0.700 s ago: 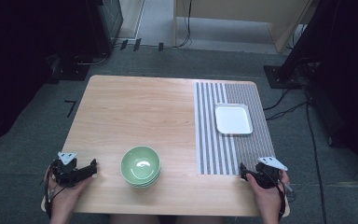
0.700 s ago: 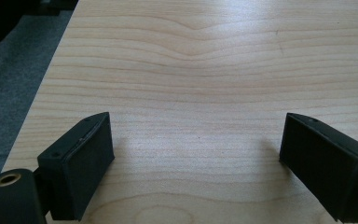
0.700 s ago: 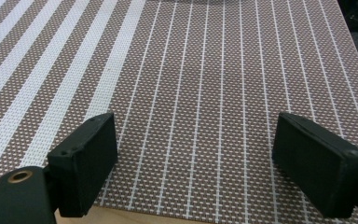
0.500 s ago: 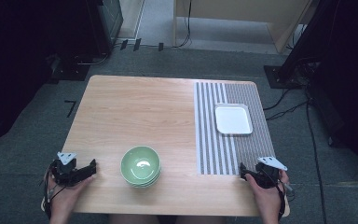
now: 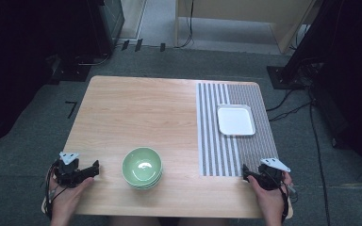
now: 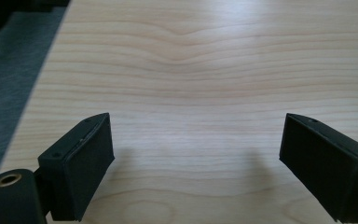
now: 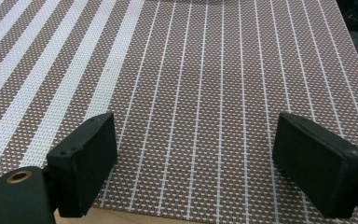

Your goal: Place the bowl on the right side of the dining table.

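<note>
A: What's on the light wooden table (image 5: pixel 136 113), counted?

B: One stack of pale green round bowls (image 5: pixel 142 167), just right of the left gripper (image 5: pixel 93 167); the rims suggest about three, but I can't fix the number.

A: And by the right gripper (image 5: pixel 245 172)?

B: One brown woven placemat with white stripes (image 5: pixel 217 141) under and ahead of it, and one white square plate (image 5: pixel 236 119) on the mat farther ahead. Two grippers, one in each hand.

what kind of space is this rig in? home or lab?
Likely a lab or recording room, not a home: one bare wooden table on grey carpet, loose cables on the floor, dark equipment stands around it, and props limited to bowls, mat, tray.
</note>
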Demonstrator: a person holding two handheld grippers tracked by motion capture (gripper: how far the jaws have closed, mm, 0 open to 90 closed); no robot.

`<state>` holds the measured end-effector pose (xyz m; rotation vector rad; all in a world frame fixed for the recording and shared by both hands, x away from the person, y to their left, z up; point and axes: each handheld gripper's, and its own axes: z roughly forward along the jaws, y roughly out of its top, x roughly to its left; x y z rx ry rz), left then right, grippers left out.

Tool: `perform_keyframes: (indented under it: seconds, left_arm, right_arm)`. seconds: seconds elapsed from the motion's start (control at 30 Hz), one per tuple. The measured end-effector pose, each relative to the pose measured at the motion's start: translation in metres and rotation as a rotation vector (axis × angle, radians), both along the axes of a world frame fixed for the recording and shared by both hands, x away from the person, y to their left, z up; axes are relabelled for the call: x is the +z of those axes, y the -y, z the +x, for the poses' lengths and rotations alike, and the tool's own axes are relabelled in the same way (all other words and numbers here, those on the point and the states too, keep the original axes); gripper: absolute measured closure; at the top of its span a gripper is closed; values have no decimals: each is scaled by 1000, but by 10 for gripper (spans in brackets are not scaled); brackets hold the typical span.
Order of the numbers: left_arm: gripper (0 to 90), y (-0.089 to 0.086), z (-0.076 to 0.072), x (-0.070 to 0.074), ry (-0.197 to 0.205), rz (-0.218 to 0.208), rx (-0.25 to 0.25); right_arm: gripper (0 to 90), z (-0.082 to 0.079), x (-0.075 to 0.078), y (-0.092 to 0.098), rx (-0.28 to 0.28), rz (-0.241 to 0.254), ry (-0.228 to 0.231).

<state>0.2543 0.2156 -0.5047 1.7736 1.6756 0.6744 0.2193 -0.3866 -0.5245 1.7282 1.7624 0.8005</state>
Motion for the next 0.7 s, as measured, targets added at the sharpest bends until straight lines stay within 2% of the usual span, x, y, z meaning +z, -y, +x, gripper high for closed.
perform_keyframes:
  seconds: [0.17,0.23,0.27,0.33,0.47,0.5,0.57,0.63,0.7]
  left_arm:
    - [97,4,-4,11,31,-58,-14]
    - [108,7,-6,16,45,-56,-21]
    - [146,8,-7,17,57,-52,-23]
    - [146,11,-8,20,70,-55,-33]
    - [147,16,-10,24,72,-111,-82]
    - [157,19,-11,26,77,-112,-92]
    - [244,23,-11,29,79,-116,-96]
    - [251,26,-13,33,98,-136,-115]
    - [253,29,-15,37,118,-135,-122]
  right_arm:
    - [139,0,0,0,0,0,0]
    - [139,0,0,0,0,0,0]
    - [139,0,0,0,0,0,0]
    - [139,0,0,0,0,0,0]
    - [139,0,0,0,0,0,1]
    - [140,0,0,0,0,0,0]
    - [140,0,0,0,-1,1,1]
    - [140,0,0,0,-1,1,1]
    - [140,0,0,0,0,1,0]
